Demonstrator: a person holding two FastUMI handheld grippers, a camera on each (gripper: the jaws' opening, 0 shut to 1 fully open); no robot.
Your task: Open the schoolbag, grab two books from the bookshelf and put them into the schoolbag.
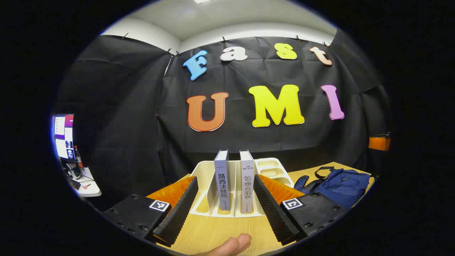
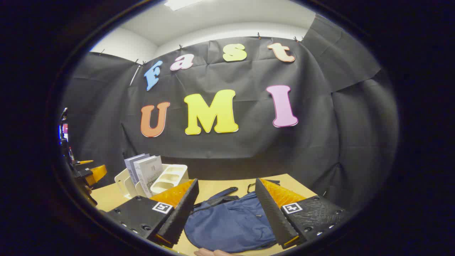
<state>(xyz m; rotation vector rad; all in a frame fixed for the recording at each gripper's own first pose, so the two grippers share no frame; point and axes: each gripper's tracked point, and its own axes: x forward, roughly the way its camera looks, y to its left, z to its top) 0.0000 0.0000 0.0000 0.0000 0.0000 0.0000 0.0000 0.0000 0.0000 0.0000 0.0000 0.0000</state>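
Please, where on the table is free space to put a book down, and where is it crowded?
Bare wood lies in front of the bookshelf, toward the left gripper, and behind the schoolbag toward the black cloth wall. It is crowded where the two books stand in the bookshelf, and where the schoolbag lies.

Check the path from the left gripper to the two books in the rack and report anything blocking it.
Nothing visible blocks it. The left gripper is open, its fingers pointing at the two books, which stand upright in the white rack, with only bare table between.
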